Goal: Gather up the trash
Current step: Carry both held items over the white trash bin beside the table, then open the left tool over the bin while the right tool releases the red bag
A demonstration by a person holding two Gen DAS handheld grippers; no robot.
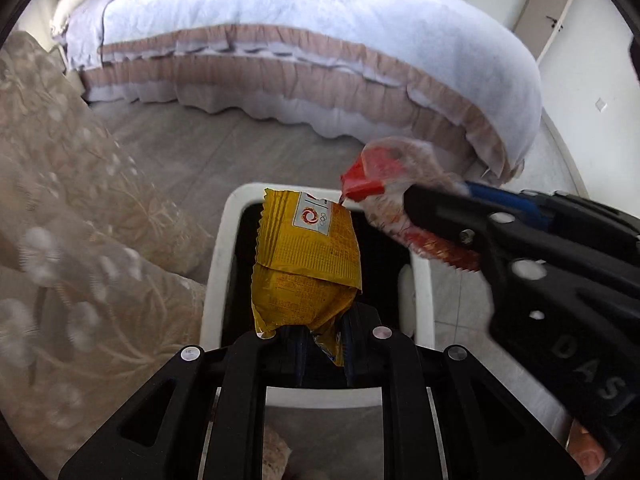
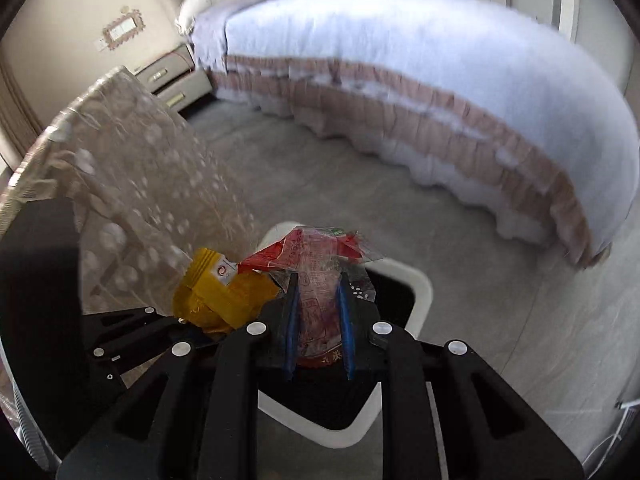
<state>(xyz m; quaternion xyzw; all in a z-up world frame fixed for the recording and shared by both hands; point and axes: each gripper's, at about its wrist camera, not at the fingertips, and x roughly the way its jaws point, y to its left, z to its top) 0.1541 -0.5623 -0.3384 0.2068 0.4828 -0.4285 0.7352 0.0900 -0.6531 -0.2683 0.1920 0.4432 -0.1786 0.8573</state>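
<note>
In the left wrist view, a crumpled yellow wrapper [image 1: 306, 256] is pinched at its lower end between the closed fingers of the left gripper [image 1: 323, 354], and it stands upright above the dark opening of a white-rimmed trash bin [image 1: 218, 264]. Just beside it, to the right, the right gripper [image 1: 412, 208] is seen reaching in from the side, with a red and clear wrapper [image 1: 384, 184] clamped at its tips; the red corner of that wrapper touches the top edge of the yellow one. In the right wrist view, the red and clear wrapper [image 2: 320, 276] is held between the blue-lined fingers of the right gripper [image 2: 318, 320], which are closed against it, and the yellow wrapper [image 2: 218, 296] is seen close at its left, carried by the left gripper [image 2: 192, 322]. Both wrappers are held over the trash bin [image 2: 422, 292], whose white rim and black inside are partly hidden behind them. To the left, a table draped in a patterned beige cloth [image 2: 132, 184] is seen beside the bin. Grey floor [image 2: 340, 188] lies beyond, and farther back a bed [image 2: 440, 92] with a pale cover and a pink frilled skirt is seen, with a nightstand [image 2: 176, 80] by its head.
</note>
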